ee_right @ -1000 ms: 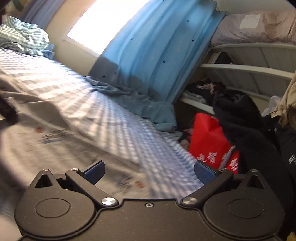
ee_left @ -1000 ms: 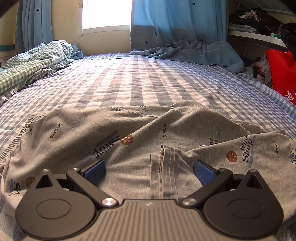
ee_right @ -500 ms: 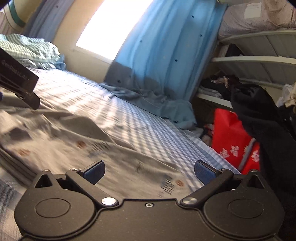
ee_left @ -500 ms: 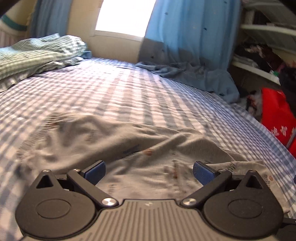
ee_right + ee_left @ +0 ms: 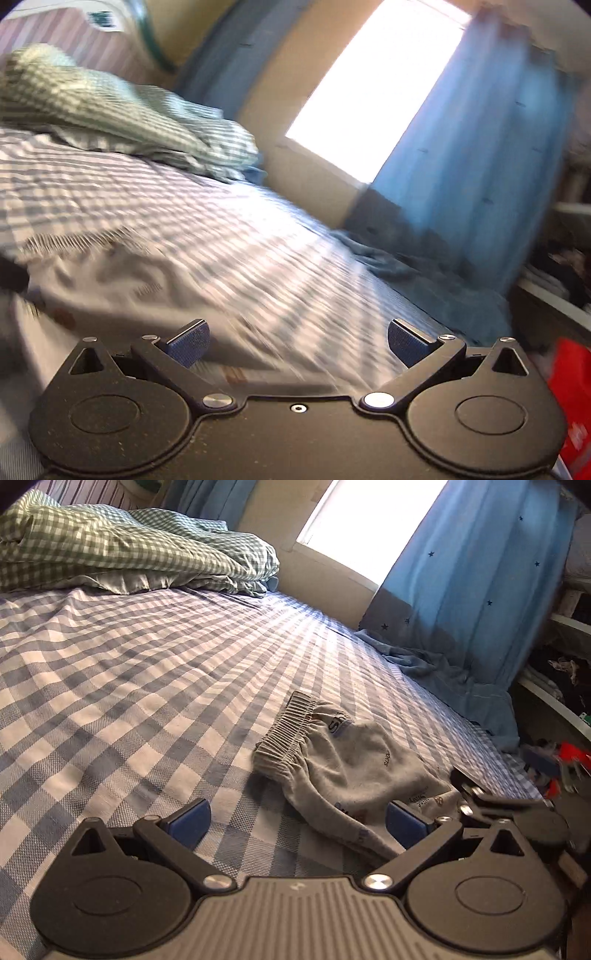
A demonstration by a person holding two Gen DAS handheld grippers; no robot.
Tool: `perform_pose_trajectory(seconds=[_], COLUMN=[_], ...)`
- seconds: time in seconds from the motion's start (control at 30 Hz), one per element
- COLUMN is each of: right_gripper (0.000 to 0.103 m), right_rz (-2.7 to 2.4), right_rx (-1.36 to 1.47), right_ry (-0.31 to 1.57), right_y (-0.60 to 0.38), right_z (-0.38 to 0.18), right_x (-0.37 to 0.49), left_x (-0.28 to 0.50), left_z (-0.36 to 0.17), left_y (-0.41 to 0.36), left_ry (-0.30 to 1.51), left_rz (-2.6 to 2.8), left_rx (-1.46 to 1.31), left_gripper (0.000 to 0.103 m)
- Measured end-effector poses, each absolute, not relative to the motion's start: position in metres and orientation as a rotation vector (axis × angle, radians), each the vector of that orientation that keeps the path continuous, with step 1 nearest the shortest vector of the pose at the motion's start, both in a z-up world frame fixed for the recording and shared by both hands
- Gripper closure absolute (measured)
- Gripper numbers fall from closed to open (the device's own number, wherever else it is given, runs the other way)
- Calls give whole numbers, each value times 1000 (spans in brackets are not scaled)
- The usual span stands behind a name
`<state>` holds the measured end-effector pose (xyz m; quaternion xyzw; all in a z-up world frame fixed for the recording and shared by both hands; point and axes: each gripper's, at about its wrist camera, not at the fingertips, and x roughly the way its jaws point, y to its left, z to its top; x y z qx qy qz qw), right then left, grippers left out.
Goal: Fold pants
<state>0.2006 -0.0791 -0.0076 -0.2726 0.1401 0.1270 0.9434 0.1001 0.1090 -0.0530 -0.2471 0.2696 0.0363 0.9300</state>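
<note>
At the far left of the bed, a rumpled green-and-white checked quilt (image 5: pixel 122 550) lies heaped against the wall. Nearer, the blue-and-white checked bedsheet (image 5: pixel 122 686) spreads flat across the mattress. The left claw (image 5: pixel 297 821) hangs low over this sheet with its blue-padded fingers (image 5: pixel 190 821) spread wide apart — nothing between them.

Just right of centre in the left wrist view lie the grey printed knit pants (image 5: pixel 354 764), bunched on the sheet with their ribbed elastic waistband (image 5: pixel 286 731) turned toward the far left. The near edge of the fabric runs down beside the left claw's right finger; whether it touches the pad cannot be told.

To the right of the pants, part of a black device (image 5: pixel 509 808) shows at the bed's edge. Beyond, a blue star-dotted curtain (image 5: pixel 480 590) hangs beside a bright window (image 5: pixel 362 528), its hem pooled on the bed's far right.

The right wrist view is blurred. The right claw (image 5: pixel 297 341) is also wide open and empty, above the sheet, with the grey pants (image 5: pixel 110 288) lying to its near left.
</note>
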Motion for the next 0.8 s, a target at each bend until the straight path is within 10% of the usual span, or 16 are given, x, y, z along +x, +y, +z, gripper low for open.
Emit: perform_pose_trajectory(seconds=[0.5,0.8], right_gripper=[1,1], right_rz=[549,563], right_rx=[-358,-323], right_ry=[627,637], right_y=[-55,-59], right_z=[-44,-46], right_x=[330,332], left_x=[123,163], left_z=[-65,-76], left_y=[151,153], left_ry=[454,518], left_rz=[-100,1], left_rx=[-761,-848], left_gripper=[1,39])
